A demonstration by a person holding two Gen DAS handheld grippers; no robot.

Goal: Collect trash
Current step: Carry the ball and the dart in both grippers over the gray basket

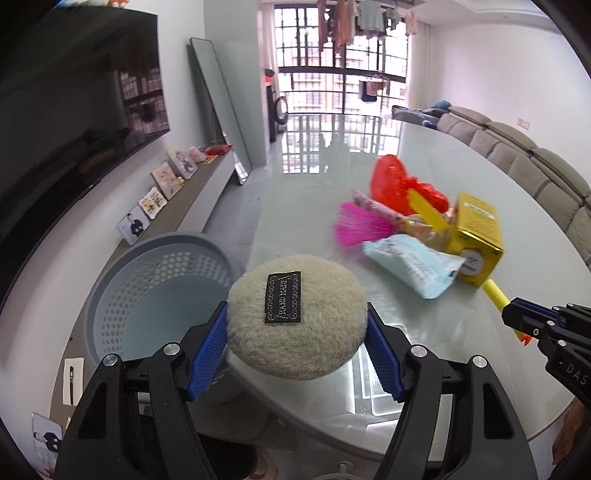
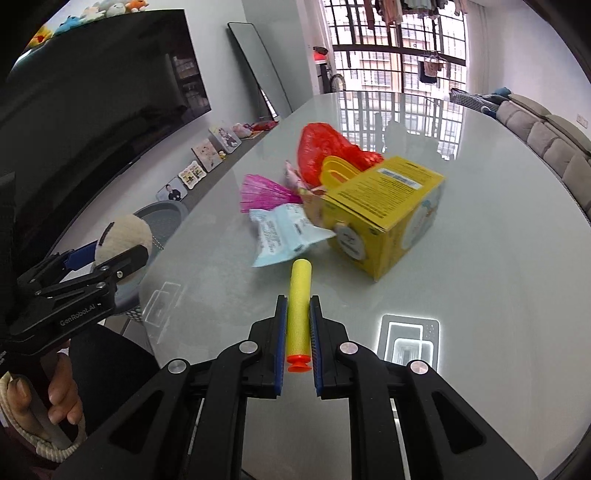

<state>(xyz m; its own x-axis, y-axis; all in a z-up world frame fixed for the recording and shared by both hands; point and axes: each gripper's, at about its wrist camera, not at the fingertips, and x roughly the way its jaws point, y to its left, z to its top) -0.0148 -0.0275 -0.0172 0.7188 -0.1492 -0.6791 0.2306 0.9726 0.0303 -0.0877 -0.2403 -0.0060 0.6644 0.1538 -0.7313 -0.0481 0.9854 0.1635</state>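
The fluffy puff (image 1: 297, 321), held tight in the left gripper (image 1: 297, 343) jaws, sits just right of the grey bin (image 1: 147, 291), while the right gripper (image 2: 298, 332) jaws pinch a yellow dart (image 2: 300, 306) lengthwise

Living room around a glossy pale table

A large dark television (image 1: 74, 92) hangs on the left wall, with soft toys (image 2: 92, 14) lined along its top edge. Below it runs a low grey ledge (image 1: 199, 192) carrying a row of framed pictures (image 1: 164, 181) leaned against the wall. A tall mirror (image 1: 218, 107) leans at the far end of that wall. At the far side, barred windows (image 1: 340, 70) let in daylight, with clothes (image 1: 351, 18) hanging above. A grey sofa (image 1: 517, 155) curves along the right wall. The table (image 2: 480, 277) reflects the window grid and a ceiling light.
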